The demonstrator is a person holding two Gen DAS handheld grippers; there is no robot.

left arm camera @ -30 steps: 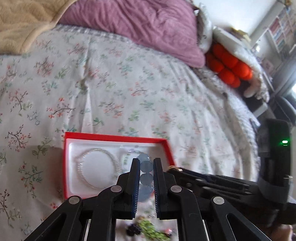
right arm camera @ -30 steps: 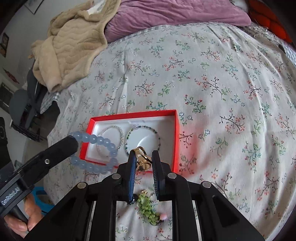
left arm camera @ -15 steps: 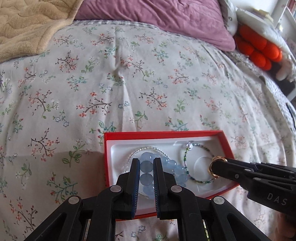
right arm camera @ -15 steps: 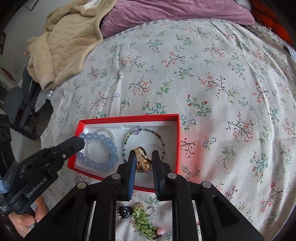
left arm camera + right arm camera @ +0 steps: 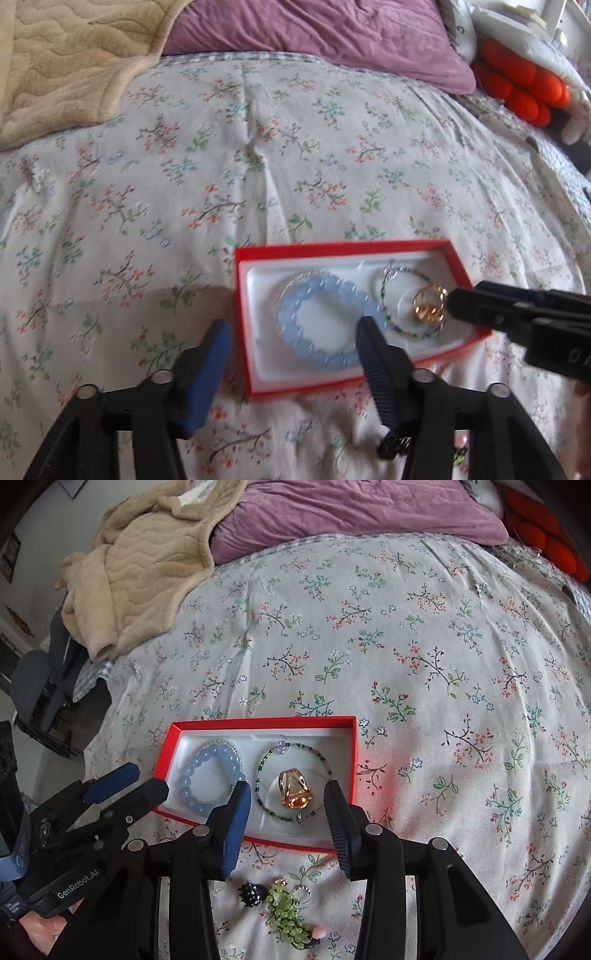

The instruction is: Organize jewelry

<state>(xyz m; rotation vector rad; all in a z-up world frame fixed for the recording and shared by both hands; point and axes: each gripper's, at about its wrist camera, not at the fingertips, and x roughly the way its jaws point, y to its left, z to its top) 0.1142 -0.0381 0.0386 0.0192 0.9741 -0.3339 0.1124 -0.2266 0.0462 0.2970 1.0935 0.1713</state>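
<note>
Inside the red box (image 5: 352,753), the blue bead bracelet (image 5: 207,779) and gold ring (image 5: 295,788) lie released; the jaws of the left gripper (image 5: 291,332) and right gripper (image 5: 286,806) have just been opened, nothing gripped, so both pieces stay stored.

Black tongs (image 5: 284,812) with ribbed blue pads (image 5: 234,827) and silver screws.

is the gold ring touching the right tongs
Apart. The right wrist view shows the gold ring lying in the red box, clear gaps to the right tongs.

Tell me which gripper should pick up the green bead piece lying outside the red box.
Right. The green bead piece lies just below the open right gripper; the left gripper sits off beyond the box's far end.
</note>
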